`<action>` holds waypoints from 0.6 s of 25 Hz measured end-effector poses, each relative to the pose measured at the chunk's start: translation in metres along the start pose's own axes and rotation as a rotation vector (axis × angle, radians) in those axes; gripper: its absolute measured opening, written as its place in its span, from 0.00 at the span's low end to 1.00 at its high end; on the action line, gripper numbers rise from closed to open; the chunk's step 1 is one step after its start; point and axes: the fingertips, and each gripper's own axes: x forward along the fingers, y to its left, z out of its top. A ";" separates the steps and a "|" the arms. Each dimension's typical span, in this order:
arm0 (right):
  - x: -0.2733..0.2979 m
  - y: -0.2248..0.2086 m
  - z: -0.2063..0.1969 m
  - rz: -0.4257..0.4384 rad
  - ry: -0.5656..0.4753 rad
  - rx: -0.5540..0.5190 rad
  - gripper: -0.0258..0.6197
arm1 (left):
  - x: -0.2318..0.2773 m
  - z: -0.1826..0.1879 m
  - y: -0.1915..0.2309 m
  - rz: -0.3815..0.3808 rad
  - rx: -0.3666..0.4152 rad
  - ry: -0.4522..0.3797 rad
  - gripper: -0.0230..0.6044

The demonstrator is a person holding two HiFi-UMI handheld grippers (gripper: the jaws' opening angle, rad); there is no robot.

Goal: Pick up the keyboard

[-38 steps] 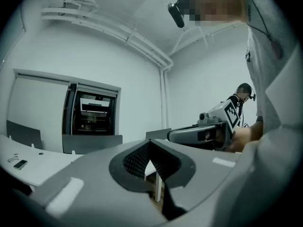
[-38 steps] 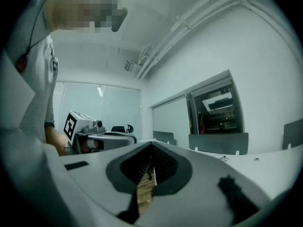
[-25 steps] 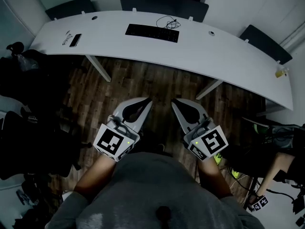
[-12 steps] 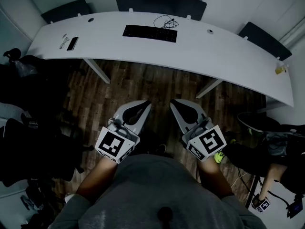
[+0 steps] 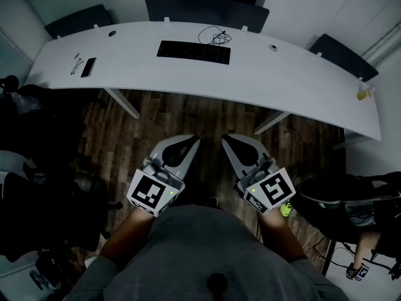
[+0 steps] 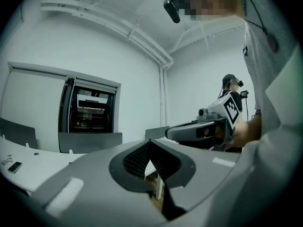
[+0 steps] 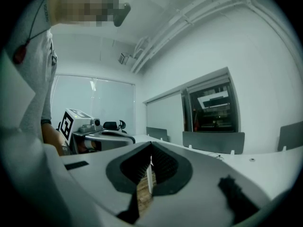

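Compared with a second ago, the desk (image 5: 282,74) sits lower in the head view, and the keyboard (image 5: 193,52) with it. More of the dark panels (image 5: 203,10) behind the far edge now shows. The two grippers have kept their pose in front of the person's chest, side by side over the wooden floor (image 5: 188,115), well short of the desk's near edge. A second person at the lower right corner of the head view has slid further toward that corner.

The left gripper (image 5: 195,139) has its jaws closed tip to tip, with nothing between them. The right gripper (image 5: 225,138) is the same: jaws together and empty. Each one's view shows the pads meeting along a thin line. Both point roughly level toward the desk.

The keyboard lies flat on the desk about midway along its length and close to the far edge. Its long axis runs along the desk, left to right in the head view, with the right end tipped very slightly nearer. A loose coil of cable (image 5: 216,36) lies just behind its right end, at the far edge.

A dark phone (image 5: 88,66) rests near the desk's left end. A small yellow object (image 5: 363,95) stands at the right end; it is too small to tell what it is.
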 end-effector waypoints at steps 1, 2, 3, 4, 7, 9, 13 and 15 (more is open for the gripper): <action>0.006 -0.001 0.000 -0.001 0.002 0.001 0.05 | 0.001 -0.001 0.006 -0.005 -0.005 0.005 0.05; 0.013 -0.001 0.001 0.000 0.002 0.003 0.05 | 0.001 -0.001 0.012 -0.010 -0.010 0.009 0.05; 0.019 -0.002 0.002 0.002 0.001 0.007 0.05 | 0.002 -0.002 0.019 -0.015 -0.014 0.013 0.05; 0.026 -0.003 0.003 0.003 0.000 0.009 0.05 | 0.004 -0.003 0.025 -0.020 -0.018 0.016 0.05; 0.048 -0.008 0.005 -0.008 0.003 0.004 0.05 | 0.007 -0.004 0.047 -0.039 -0.015 0.006 0.05; 0.063 -0.009 0.005 -0.021 0.008 0.004 0.05 | 0.007 -0.005 0.063 -0.049 0.003 -0.001 0.05; 0.093 -0.008 0.004 -0.042 0.027 0.002 0.05 | 0.006 -0.001 0.096 -0.062 0.008 -0.008 0.05; 0.106 -0.009 0.003 -0.056 0.035 0.001 0.05 | 0.005 -0.003 0.109 -0.082 0.008 -0.010 0.05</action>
